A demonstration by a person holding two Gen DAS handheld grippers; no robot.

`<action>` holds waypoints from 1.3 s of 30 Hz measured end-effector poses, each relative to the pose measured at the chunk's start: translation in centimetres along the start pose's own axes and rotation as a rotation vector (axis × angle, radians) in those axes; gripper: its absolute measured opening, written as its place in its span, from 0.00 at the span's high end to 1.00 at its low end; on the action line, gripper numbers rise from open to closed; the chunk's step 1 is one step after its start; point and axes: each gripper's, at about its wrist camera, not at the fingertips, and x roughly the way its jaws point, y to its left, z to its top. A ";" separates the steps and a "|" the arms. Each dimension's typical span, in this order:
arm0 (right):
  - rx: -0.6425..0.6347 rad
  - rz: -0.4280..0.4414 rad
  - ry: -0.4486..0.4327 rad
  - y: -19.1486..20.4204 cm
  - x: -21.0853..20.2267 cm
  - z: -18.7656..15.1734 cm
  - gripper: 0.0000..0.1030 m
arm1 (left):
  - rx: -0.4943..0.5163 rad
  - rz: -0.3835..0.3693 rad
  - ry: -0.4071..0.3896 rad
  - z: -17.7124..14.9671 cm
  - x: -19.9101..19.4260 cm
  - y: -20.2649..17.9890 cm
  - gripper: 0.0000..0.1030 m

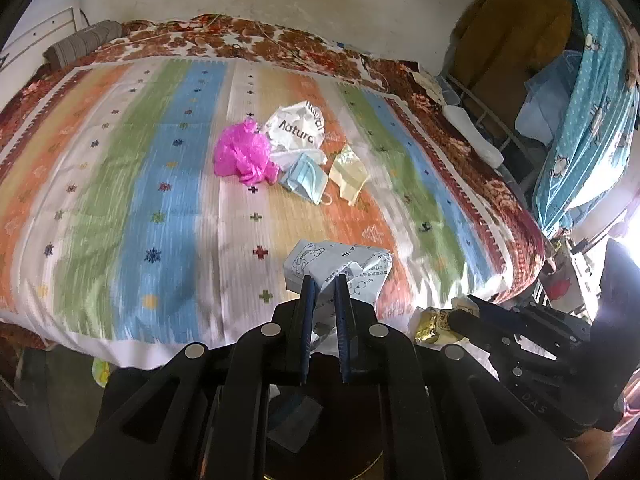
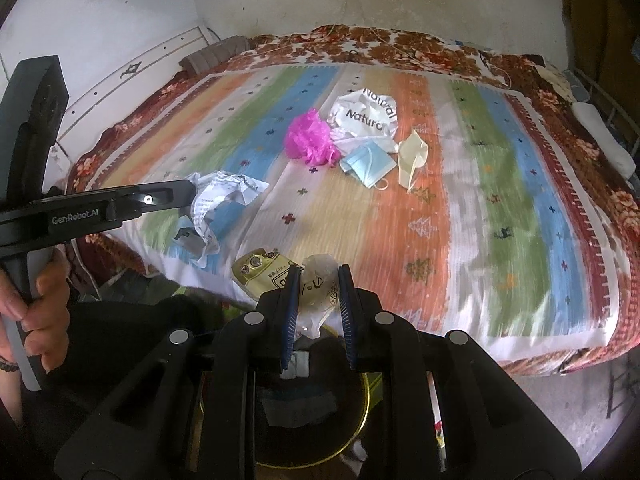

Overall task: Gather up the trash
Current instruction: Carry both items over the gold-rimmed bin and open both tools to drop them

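My left gripper (image 1: 324,280) is shut on a crumpled white printed paper (image 1: 340,268), held above the bed's near edge; it also shows in the right wrist view (image 2: 218,204). My right gripper (image 2: 319,276) is shut on a gold and clear snack wrapper (image 2: 276,276), also seen in the left wrist view (image 1: 434,324). A round gold-rimmed bin (image 2: 362,420) sits below both grippers. On the bed lie a pink plastic bag (image 2: 310,140), a white "Natural" bag (image 2: 366,114), a blue face mask (image 2: 370,164) and a cream wrapper (image 2: 412,156).
The bed carries a striped sheet (image 2: 500,200) over a floral blanket (image 2: 580,148). A grey rolled cloth (image 1: 84,42) lies at the far left. Hanging clothes and a rack (image 1: 560,80) stand right of the bed. A white wall is behind.
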 end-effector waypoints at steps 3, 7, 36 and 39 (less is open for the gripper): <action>0.003 -0.005 0.016 0.2 0.0 -1.0 0.82 | -0.001 0.005 0.009 -0.9 -0.1 -0.1 0.90; -0.003 -0.015 0.044 0.6 0.3 -2.3 0.82 | 0.001 0.019 0.028 -2.3 0.0 -0.1 0.90; 0.066 -0.016 0.311 1.5 5.7 -8.9 0.75 | -0.003 0.159 0.254 -8.8 4.8 -0.1 0.88; 0.091 0.000 0.319 1.1 5.8 -8.8 0.68 | -0.027 0.144 0.270 -8.7 5.2 0.2 0.68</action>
